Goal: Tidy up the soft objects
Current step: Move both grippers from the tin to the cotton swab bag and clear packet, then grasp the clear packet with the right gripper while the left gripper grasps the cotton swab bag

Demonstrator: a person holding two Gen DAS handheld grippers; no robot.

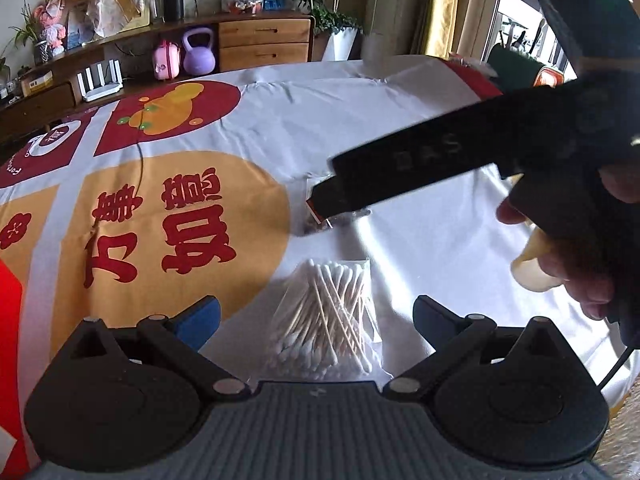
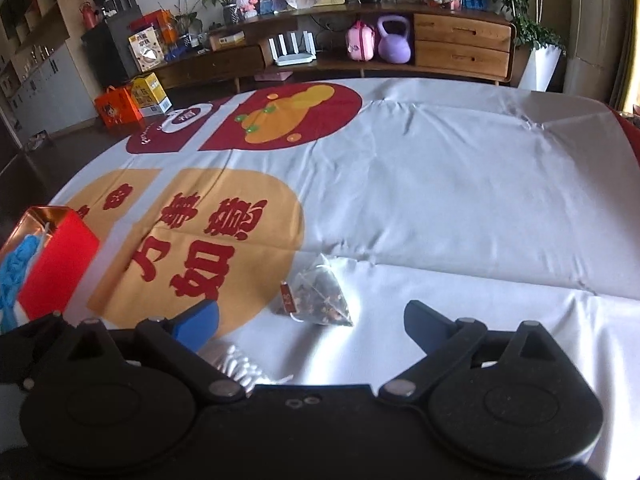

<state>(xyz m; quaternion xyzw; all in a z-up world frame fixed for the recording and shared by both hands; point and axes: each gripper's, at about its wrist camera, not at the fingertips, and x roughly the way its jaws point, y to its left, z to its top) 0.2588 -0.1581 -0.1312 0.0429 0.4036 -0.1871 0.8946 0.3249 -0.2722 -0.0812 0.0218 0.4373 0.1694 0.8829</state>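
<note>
My left gripper (image 1: pixel 316 320) hangs with its 2 blue-padded fingers (image 1: pixel 200 320) spread wide apart, holding nothing. Between them on the white printed tablecloth (image 1: pixel 400 120) lies a clear plastic bag of wooden-stemmed cotton swabs (image 1: pixel 326 320). Its long axis runs near to far; most of the sticks follow that line, leaning slightly to the right at the far end, with white tips bunched at both the near and far ends. The bag touches neither finger.

My right gripper (image 2: pixel 312 320) is also spread wide and empty. Just beyond its fingertips sits a translucent pyramid tea bag filled with dark leaves (image 2: pixel 322 300), apex pointing to the far side, with a small red paper tag (image 2: pixel 286 298) at its left edge. In the left camera, the black body of that right gripper (image 1: pixel 420 168) reaches in from the right above the tea bag, my hand (image 1: pixel 580 272) wrapped around its handle.

At the near left stands a red box with a shiny copper interior (image 2: pixel 56 256), something blue (image 2: pixel 16 276) inside it. A white crinkled item (image 2: pixel 236 364) shows partly under the right gripper's left finger; I cannot tell what it is.
</note>
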